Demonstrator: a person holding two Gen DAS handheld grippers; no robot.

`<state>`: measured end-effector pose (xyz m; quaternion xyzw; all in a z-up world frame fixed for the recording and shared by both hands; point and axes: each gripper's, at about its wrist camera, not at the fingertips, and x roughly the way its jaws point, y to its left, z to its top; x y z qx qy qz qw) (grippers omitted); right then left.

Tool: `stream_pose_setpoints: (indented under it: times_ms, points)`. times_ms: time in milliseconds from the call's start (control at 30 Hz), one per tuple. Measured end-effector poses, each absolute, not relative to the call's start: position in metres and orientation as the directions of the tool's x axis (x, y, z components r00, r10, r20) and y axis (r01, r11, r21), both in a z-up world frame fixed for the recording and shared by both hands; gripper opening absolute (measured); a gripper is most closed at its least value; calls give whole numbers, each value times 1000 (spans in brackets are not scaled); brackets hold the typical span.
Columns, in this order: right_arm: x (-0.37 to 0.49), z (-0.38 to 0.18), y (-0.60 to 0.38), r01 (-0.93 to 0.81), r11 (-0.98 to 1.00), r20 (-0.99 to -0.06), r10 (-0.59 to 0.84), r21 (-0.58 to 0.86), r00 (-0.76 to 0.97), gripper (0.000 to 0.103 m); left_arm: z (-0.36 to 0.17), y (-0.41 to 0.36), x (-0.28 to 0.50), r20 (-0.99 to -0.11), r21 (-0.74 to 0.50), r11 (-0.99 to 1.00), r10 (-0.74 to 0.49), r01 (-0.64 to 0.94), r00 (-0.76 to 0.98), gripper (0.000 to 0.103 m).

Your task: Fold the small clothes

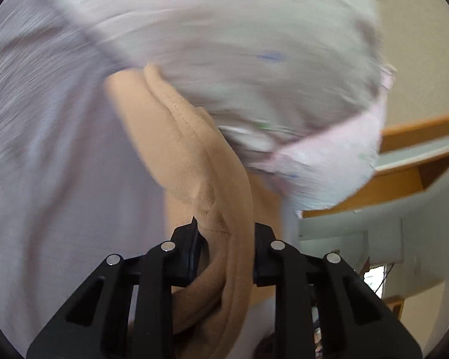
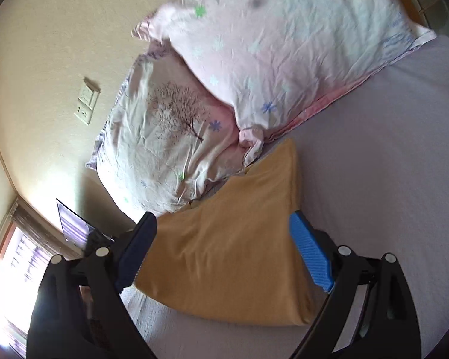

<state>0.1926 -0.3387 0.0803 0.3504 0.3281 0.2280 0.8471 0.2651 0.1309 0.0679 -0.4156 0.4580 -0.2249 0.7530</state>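
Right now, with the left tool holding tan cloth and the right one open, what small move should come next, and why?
Probably close the right tool on the tan garment edge below it. The left tool already pinches a bunched fold of the tan garment, while the right jaws stand open over the cloth on the bed sheet, gripping nothing.

A home bedroom: bed sheet [image 2: 389, 164], floral pillows [image 2: 278, 48], wall switch [image 2: 87, 101], window [image 2: 12, 257].
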Motion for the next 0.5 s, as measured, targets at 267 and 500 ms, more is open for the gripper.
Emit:
stream_pose_setpoints:
  times_ms: [267,500]
  points:
    - [172,68,-367,-78,650,-409,562,756,719,90,98,-71,270,-529,-787,592,-792,172,305,54]
    - [161,65,-385,-53,669,-456,560,742,692,89,80,-84,253,-374,-888,404,-913,219,164,68]
